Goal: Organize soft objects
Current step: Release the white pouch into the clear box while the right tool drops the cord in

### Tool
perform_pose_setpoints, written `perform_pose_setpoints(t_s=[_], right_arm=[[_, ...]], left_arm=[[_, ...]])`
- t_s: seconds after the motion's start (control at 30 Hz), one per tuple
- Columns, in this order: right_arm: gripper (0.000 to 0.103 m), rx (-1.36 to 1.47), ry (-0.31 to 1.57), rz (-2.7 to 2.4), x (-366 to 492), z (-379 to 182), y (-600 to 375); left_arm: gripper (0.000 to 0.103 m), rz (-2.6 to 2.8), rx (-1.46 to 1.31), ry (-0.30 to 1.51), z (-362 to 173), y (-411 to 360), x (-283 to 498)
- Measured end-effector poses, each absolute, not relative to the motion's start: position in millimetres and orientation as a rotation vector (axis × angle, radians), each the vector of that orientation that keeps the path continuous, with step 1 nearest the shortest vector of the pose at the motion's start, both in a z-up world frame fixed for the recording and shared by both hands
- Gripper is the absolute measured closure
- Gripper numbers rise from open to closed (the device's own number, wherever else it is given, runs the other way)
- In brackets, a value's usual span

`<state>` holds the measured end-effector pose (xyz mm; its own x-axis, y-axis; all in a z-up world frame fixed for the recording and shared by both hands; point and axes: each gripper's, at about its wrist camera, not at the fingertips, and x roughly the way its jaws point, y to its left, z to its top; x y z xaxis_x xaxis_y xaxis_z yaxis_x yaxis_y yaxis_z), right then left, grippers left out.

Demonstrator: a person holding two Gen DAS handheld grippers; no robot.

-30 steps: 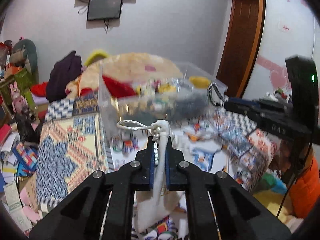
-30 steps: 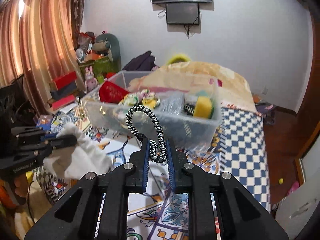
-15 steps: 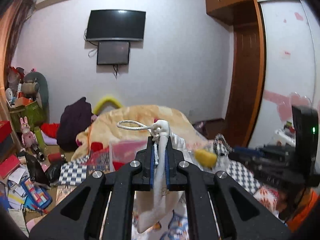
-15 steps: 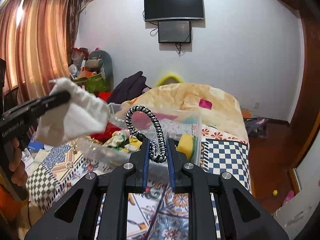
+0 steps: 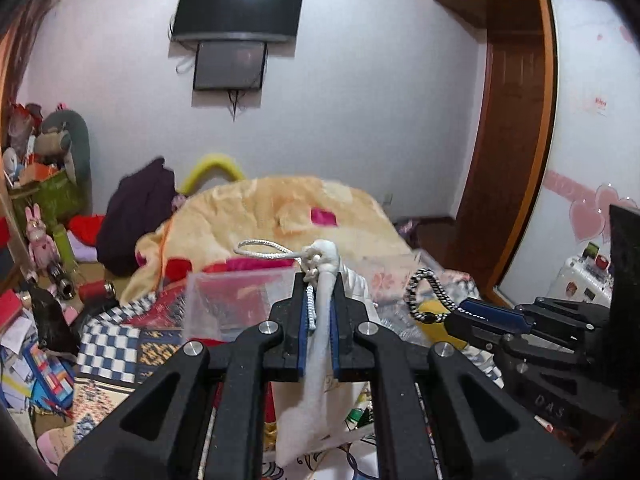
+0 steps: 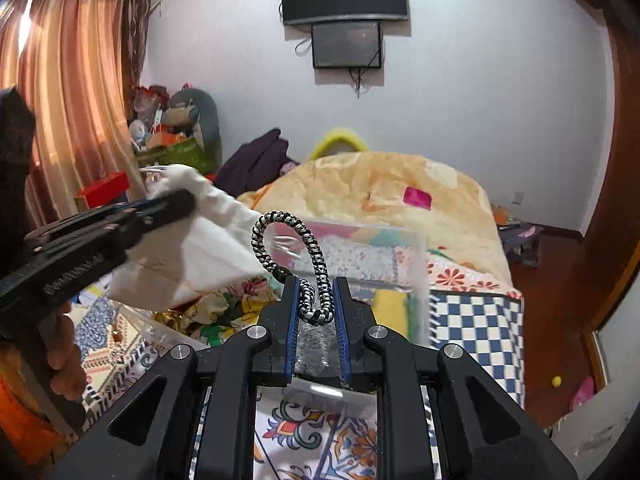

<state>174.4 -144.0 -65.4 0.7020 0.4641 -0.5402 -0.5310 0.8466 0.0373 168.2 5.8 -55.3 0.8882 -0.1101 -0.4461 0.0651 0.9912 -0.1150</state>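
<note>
Pouch (image 5: pixel 320 344) hangs pinched in the left gripper (image 5: pixel 319 312); right gripper (image 6: pixel 317 304) clamps the braided cord (image 6: pixel 308 256). Lower both over the clear bin (image 6: pixel 416 280) before releasing.

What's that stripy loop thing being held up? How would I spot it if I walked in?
Look at the clear plastic bin on the patterned bedspread, in front of the big peach blanket. Just above its near edge, the right gripper pinches a braided cord bent into an upright loop. It alone is black-and-white; the pouch beside it is plain white.
</note>
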Motion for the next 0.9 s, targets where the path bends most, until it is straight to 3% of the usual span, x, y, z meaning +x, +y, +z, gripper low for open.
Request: perform_pose_setpoints(t_s=[0.17,0.23,0.3,0.37,0.47,0.9], right_arm=[[0.084,-0.162,0.604,0.558,180,-81,-132],[0.084,-0.185,0.606,0.545,179,-84,-129],[0.079,-0.201,0.616,0.537,179,-88,-128],[0.069,-0.205,0.625,0.533,178,-90,-129],[0.051,-0.207,0.605,0.516,174,-87,-133],[0.05,-0.131,0.455,0.531,133,-30,-172]], left_arm=[[0.094,-0.066,-0.049,0.543,-73,0,180],[0.081,-0.049,-0.028,0.549,-76,-1,178],[0.05,-0.043,-0.027,0.553,-79,0,176],[0.041,-0.036,-0.024,0.545,-79,0,171],[0.04,-0.047,-0.002,0.534,-77,-3,161],[0.034,-0.104,-0.009,0.355,-20,-10,92]])
